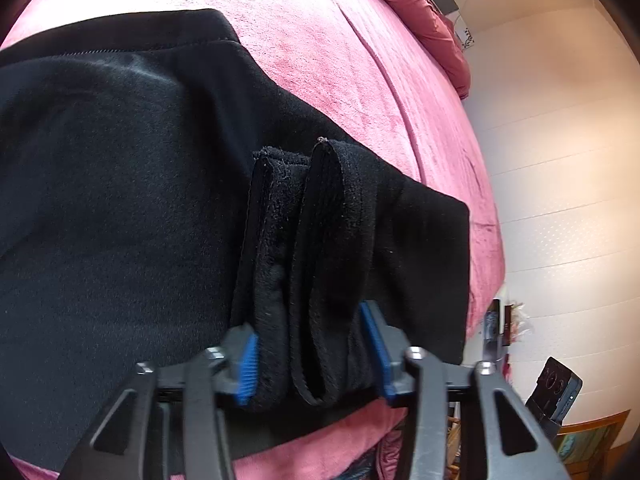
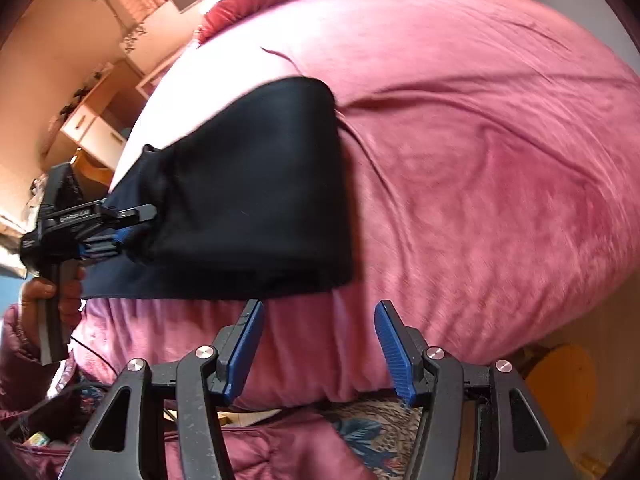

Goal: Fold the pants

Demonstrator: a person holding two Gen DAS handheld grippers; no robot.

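— So, where were the pants (image 1: 120,200) in relation to the fingers?

— In the left wrist view, a bunched, doubled-over band of the black cloth ran straight between the two blue pads (image 1: 249,364) of the left gripper (image 1: 314,354). The pads pressed on it from both sides, so that gripper was clamped on the pants. The right gripper (image 2: 320,348) was another matter: its fingers stood apart with nothing between them, only the pink blanket (image 2: 480,160) beneath, and the near edge of the pants lay just beyond its tips.

— And where did the pants lie overall?

— On the bed, spread across the pink blanket, near the edge closest to the person. From the right wrist view they formed a folded block, with the left gripper biting into its left end while a hand (image 2: 48,292) held that tool's handle.

— How did the cloth look?

— Black, soft and a little fuzzy, with lint specks on the gripped part. That part showed two thick folds side by side, each with a stitched edge. The rest lay fairly flat in layers, with one seam line across the far portion. In the right wrist view the far corner looked rounded and slightly blurred.
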